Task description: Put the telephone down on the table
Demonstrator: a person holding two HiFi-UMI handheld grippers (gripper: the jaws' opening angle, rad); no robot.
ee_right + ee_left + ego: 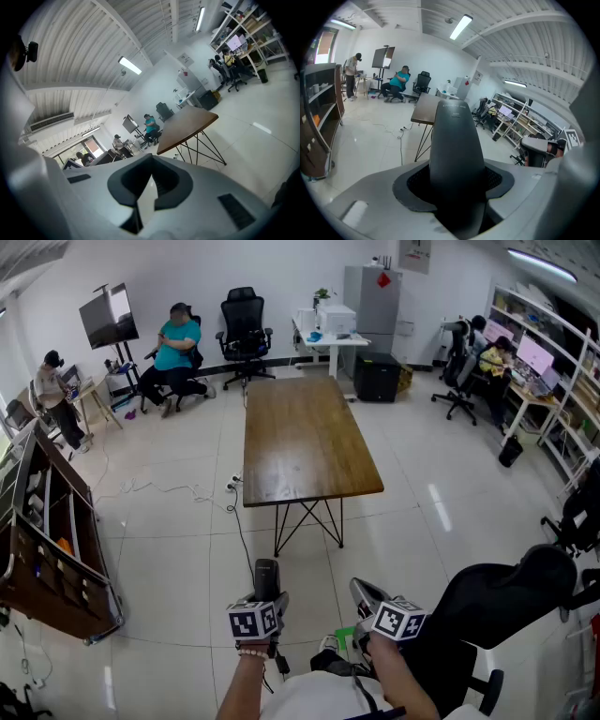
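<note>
Early stage: left gripper (269,601) fingers clamp the dark grey, oblong plastic telephone handset (266,574), held in the air well short of the brown wooden tabletop's (305,442) near edge, right gripper (361,592) fingers closed on nothing; approach and set-down are both left to do.

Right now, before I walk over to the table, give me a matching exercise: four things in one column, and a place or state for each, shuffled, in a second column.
Column one
1. telephone
2. table
3. right gripper
4. screen on a stand

Column two
A. jaws together, nothing between them
B. at the far wall, left of the seated person in teal in the head view
C. clamped between the jaws of the left gripper
D. mid-floor, ahead of both grippers

Pairs: 1-C, 2-D, 3-A, 4-B
</note>
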